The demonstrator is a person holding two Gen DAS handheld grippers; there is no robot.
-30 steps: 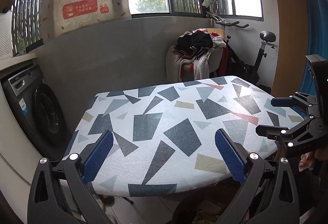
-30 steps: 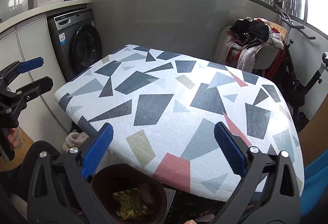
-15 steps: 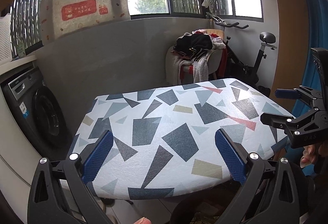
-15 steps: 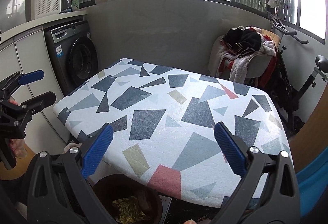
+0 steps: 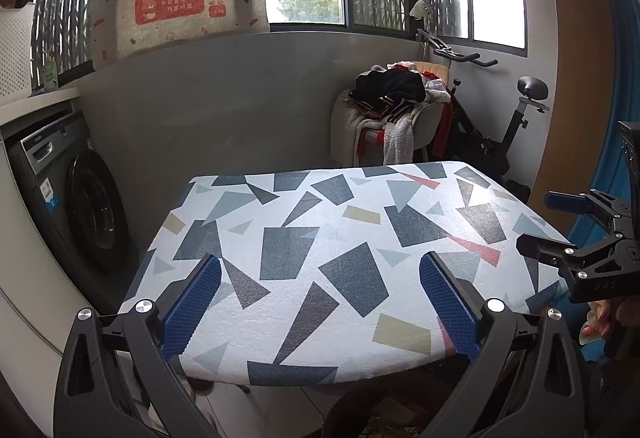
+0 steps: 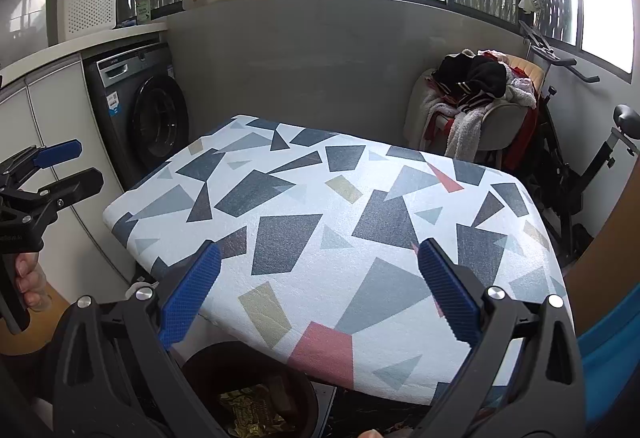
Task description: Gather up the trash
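A table (image 5: 320,238) (image 6: 320,238) covered in a white cloth with grey, blue and pink shapes fills both views, and I see no trash on it. Below its near edge stands a dark brown bin (image 6: 224,366) holding crumpled yellowish wrappers (image 6: 248,410); its rim (image 5: 352,410) just shows in the left wrist view. My left gripper (image 5: 320,302) hangs open before the table's near edge, holding nothing; it also appears at the left (image 6: 60,165) of the right wrist view. My right gripper (image 6: 320,298) is open and empty too, seen at the right (image 5: 552,226) of the left wrist view.
A grey washing machine (image 6: 140,109) stands under a white counter (image 6: 80,45) to the left. A chair piled with clothes (image 5: 392,109) and an exercise bike (image 5: 500,125) sit behind the table on the right. A grey wall (image 5: 240,97) runs below the windows.
Both grippers have drawn back and up from the table, so it looks smaller and farther away. Less of the bin shows in the right wrist view. Both stay open.
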